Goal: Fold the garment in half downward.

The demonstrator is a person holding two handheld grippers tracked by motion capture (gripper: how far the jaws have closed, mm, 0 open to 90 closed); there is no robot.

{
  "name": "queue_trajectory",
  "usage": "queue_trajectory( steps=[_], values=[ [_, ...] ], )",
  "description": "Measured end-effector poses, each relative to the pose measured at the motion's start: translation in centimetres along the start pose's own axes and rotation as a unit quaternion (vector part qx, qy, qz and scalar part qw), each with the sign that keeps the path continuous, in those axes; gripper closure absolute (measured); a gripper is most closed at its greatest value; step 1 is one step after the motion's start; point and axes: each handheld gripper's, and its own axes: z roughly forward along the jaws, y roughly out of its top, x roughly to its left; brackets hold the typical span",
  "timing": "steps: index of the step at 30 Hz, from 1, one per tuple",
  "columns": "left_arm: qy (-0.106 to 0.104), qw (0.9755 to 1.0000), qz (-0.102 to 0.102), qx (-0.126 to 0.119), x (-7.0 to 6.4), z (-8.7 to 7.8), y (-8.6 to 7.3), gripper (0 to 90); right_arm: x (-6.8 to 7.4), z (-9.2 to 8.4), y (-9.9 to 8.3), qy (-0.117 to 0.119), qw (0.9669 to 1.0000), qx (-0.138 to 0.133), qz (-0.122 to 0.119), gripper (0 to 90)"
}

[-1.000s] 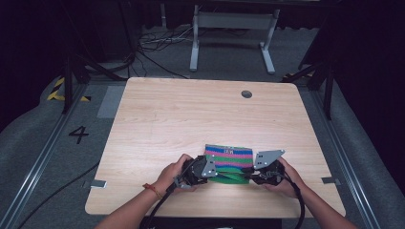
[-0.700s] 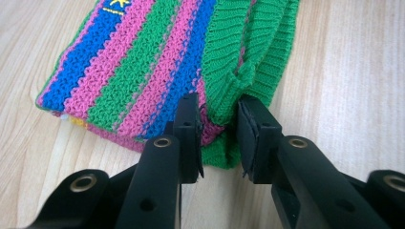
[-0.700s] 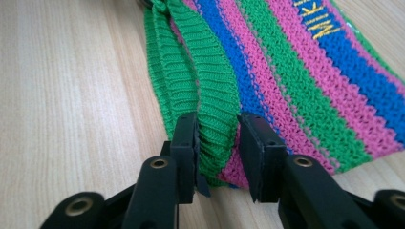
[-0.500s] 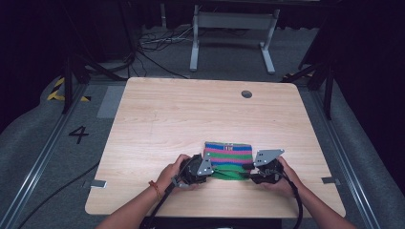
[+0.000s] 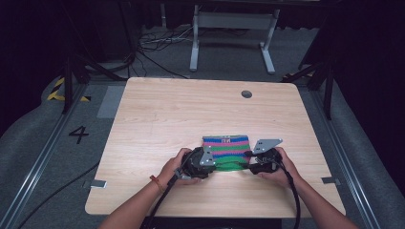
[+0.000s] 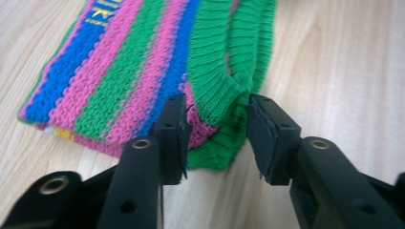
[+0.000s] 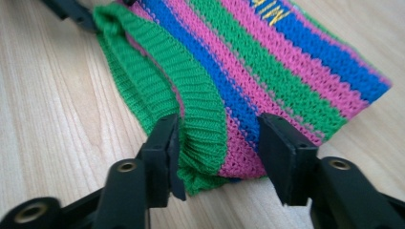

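Near the wooden table's point(image 5: 157, 114) front edge lies the striped knit cloth point(image 5: 225, 145), folded. Both the left gripper point(image 6: 215, 131) and right gripper point(image 7: 217, 150) have just been opening; their jaws stand apart around its green hem, letting go.

Black claws point(image 5: 212, 163) with bored jaws, grey plates, trailing cables; orange wristband point(image 5: 156, 182).

The knit cloth's point(image 6: 143, 62) far end is cut off.

I work in a lab-like recording room: my bare wooden table point(image 5: 157, 119) sits on grey carpet between floor rails point(image 5: 33, 167) (cables point(image 5: 157, 40) tangled far beyond).
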Motion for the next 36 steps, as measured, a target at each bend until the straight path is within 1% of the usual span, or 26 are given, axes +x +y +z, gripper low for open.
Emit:
queue_trajectory(
  steps=[2,3,4,5,6,8,9,10,11,12,15,17,18,19,20,21,22,24,25,27,28,30,32,34,36],
  values=[
    [-0.005,1.0000,0.004,-0.001,-0.1,-0.4,0.2,55.8,0.0,-0.3,0.1,-0.004,1.0000,-0.006,0.003,45.7],
    [-0.005,1.0000,0.003,0.001,-0.2,-0.6,0.2,54.0,-0.1,-0.5,0.1,-0.004,0.9999,-0.008,0.007,43.6],
    [-0.001,1.0000,0.005,0.006,-0.2,-0.7,0.3,51.8,-0.2,-0.6,0.1,-0.005,0.9999,-0.008,0.009,42.3],
    [0.005,1.0000,0.002,0.008,-0.2,-0.8,0.2,48.9,-0.2,-0.7,0.1,-0.008,0.9999,-0.009,0.011,40.9],
    [0.005,1.0000,0.002,0.008,-0.2,-0.8,0.2,45.8,-0.2,-0.7,0.1,-0.008,0.9999,-0.009,0.011,40.9],
    [0.011,0.9996,-0.022,0.010,0.3,-1.7,-0.5,41.1,-0.4,-1.2,0.2,-0.022,0.9996,-0.013,0.011,34.4],
    [0.011,0.9996,-0.022,0.010,0.3,-1.7,-0.5,36.3,-0.4,-1.2,0.2,-0.022,0.9996,-0.013,0.011,34.4],
    [0.011,0.9994,-0.030,0.009,0.5,-2.0,-0.8,36.3,-0.2,-1.5,0.3,-0.029,0.9995,-0.008,0.003,32.2],
    [0.011,0.9994,-0.030,0.009,0.5,-2.0,-0.8,33.9,-0.2,-1.5,0.3,-0.029,0.9995,-0.008,0.003,32.2],
    [0.018,0.9987,-0.046,0.010,0.6,-2.6,-1.4,33.6,0.0,-1.8,0.3,-0.035,0.9994,-0.003,-0.004,28.7],
    [0.029,0.9979,-0.058,0.007,0.7,-3.6,-2.2,29.4,0.3,-2.3,0.2,-0.046,0.9988,0.010,-0.015,25.8],
    [0.035,0.9975,-0.061,0.009,0.7,-4.2,-2.8,27.0,0.5,-2.4,-0.2,-0.049,0.9983,0.021,-0.024,23.5],
    [0.035,0.9975,-0.061,0.009,0.7,-4.2,-2.8,26.0,0.5,-2.4,-0.2,-0.049,0.9983,0.021,-0.024,23.5],
    [0.041,0.9971,-0.063,0.012,0.7,-4.8,-3.5,25.9,0.6,-2.6,-0.5,-0.045,0.9981,0.030,-0.030,23.2],
    [0.044,0.9970,-0.061,0.017,0.8,-5.1,-3.8,25.5,0.7,-2.7,-0.7,-0.046,0.9979,0.032,-0.031,23.0],
    [0.052,0.9965,-0.062,0.024,0.7,-5.3,-4.1,24.9,0.7,-2.8,-0.8,-0.048,0.9977,0.035,-0.031,22.8],
    [0.059,0.9959,-0.064,0.025,0.7,-5.5,-4.4,24.7,0.8,-2.8,-1.0,-0.049,0.9975,0.039,-0.032,22.4],
    [0.061,0.9954,-0.068,0.029,0.8,-5.9,-5.1,24.6,0.8,-3.2,-1.2,-0.049,0.9973,0.041,-0.035,21.4],
    [0.061,0.9949,-0.075,0.028,0.8,-6.1,-5.4,24.2,0.8,-3.4,-1.3,-0.053,0.9971,0.042,-0.035,21.4],
    [0.062,0.9947,-0.077,0.029,0.8,-6.5,-6.1,23.3,0.8,-3.9,-1.7,-0.061,0.9967,0.038,-0.037,21.2],
    [0.063,0.9942,-0.082,0.030,0.7,-6.7,-6.5,22.9,0.8,-4.1,-2.0,-0.063,0.9967,0.037,-0.035,21.1],
    [0.071,0.9934,-0.084,0.031,0.7,-7.1,-7.2,22.2,0.7,-4.6,-2.6,-0.071,0.9964,0.035,-0.030,21.0],
    [0.079,0.9921,-0.091,0.035,0.6,-7.5,-7.8,20.4,0.6,-5.1,-3.3,-0.080,0.9960,0.033,-0.022,20.9],
    [0.077,0.9919,-0.094,0.036,0.6,-8.0,-8.5,18.8,0.3,-5.6,-4.0,-0.085,0.9958,0.030,-0.011,20.9],
    [0.084,0.9911,-0.097,0.036,0.6,-8.6,-9.2,18.7,0.0,-6.0,-4.7,-0.094,0.9952,0.027,-0.001,20.9]
  ],
)
